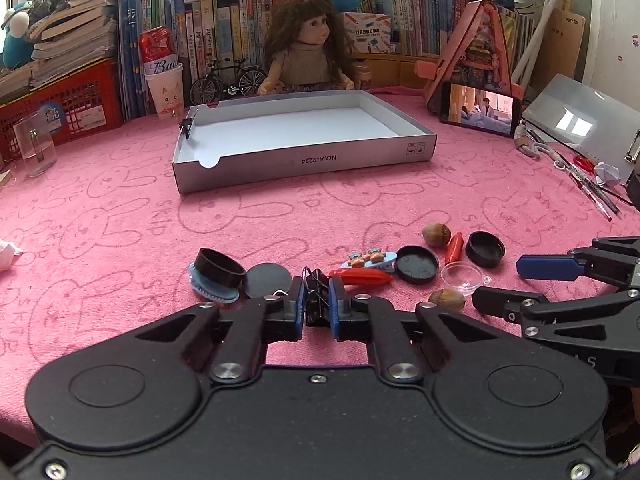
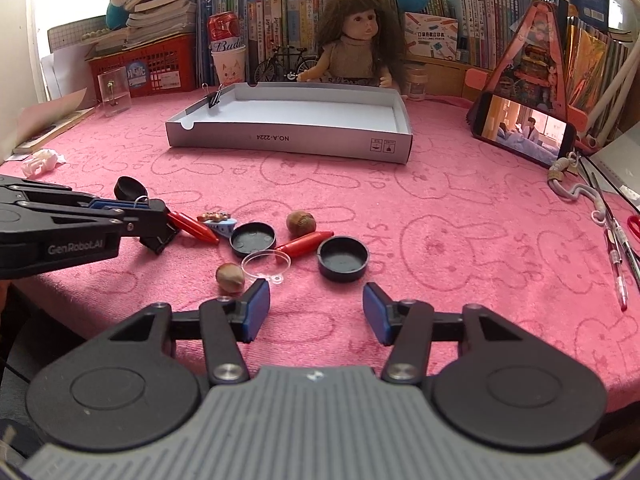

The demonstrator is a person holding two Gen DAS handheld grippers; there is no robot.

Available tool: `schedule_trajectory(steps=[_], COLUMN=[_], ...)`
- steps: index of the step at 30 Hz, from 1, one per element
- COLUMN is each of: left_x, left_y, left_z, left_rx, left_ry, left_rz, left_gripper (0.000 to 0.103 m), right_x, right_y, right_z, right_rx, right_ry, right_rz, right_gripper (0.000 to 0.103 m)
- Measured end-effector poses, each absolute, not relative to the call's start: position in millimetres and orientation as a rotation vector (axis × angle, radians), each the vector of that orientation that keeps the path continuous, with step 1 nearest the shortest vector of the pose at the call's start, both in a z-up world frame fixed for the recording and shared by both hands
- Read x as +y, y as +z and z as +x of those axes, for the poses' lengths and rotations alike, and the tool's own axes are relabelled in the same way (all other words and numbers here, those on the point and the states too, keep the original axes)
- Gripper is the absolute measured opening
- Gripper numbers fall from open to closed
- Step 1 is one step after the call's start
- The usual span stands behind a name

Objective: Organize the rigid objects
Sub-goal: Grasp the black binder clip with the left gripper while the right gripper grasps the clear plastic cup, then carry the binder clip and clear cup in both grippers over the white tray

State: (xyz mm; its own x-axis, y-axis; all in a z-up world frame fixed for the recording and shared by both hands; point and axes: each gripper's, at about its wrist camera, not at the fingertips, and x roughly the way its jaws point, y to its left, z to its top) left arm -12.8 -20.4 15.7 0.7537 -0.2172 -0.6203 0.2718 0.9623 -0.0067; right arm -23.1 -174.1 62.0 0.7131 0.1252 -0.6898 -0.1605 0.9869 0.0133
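So, quick rundown:
left gripper [image 1: 317, 307]: clamped on a black binder clip [image 1: 316, 300], low over the pink table [image 1: 120, 240]
right gripper [image 2: 316, 314]: jaws apart, nothing between them
box [image 1: 304, 162]: farther back on the table, one clip [image 1: 187, 125] on its rim

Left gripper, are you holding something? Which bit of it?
Yes. The left gripper is shut on a black binder clip, pinching its body from both sides. The right gripper is open and holds nothing.

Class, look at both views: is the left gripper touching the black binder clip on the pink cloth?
Touching. In the left wrist view the left gripper has its blue pads pressed against both sides of the black binder clip, with no gap visible.
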Motion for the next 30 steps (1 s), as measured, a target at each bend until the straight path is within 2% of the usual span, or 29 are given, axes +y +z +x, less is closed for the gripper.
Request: schedule_trajectory(steps=[6,14,19,21,22,24,25,26,30], left_x=[-21.4,-26.0,-32.0,-33.5,-33.6,-31.6,-28.9,-26.4,-21.3], left_y=[11.1,8.9,7.7,7.7,7.9,8.9,9.6,10.3,14.9], left_z=[-14.0,-11.3,-12.0,-11.5,-11.2,-9.1,-8.1,-7.5,-7.8], left_rx=[0.68,0.663,0.651,0.65,0.652,0.655,0.659,0.661,0.644], left_ry=[-0.274,-0.27,-0.285,-0.288,-0.285,-0.272,-0.273,-0.27,-0.266], left_rz=[0.082,0.096,0.111,0.116,0.111,0.092,0.076,0.065,0.06], left_gripper=[0.017,0.021,0.03,0.029,0.021,0.014,0.014,0.014,0.014], right_x=[-166.8,-160.0,-156.5,-155.6,-155.3,-154.8,-154.5,-154.3,-154.6], right_y=[62.2,62.7,61.9,61.3,61.1,60.7,60.5,60.4,60.6], right_z=[-20.2,-15.9,-14.0,-13.0,-12.3,-11.6,-11.2,-11.1,-11.1], right_rx=[0.751,0.734,0.73,0.73,0.73,0.731,0.73,0.73,0.724], right_ry=[0.191,0.215,0.232,0.238,0.241,0.247,0.249,0.247,0.246], right_rz=[-0.061,-0.079,-0.082,-0.077,-0.073,-0.067,-0.065,-0.063,-0.057], right_gripper=[0.057,0.057,0.054,0.052,0.051,0.043,0.04,0.033,0.033])
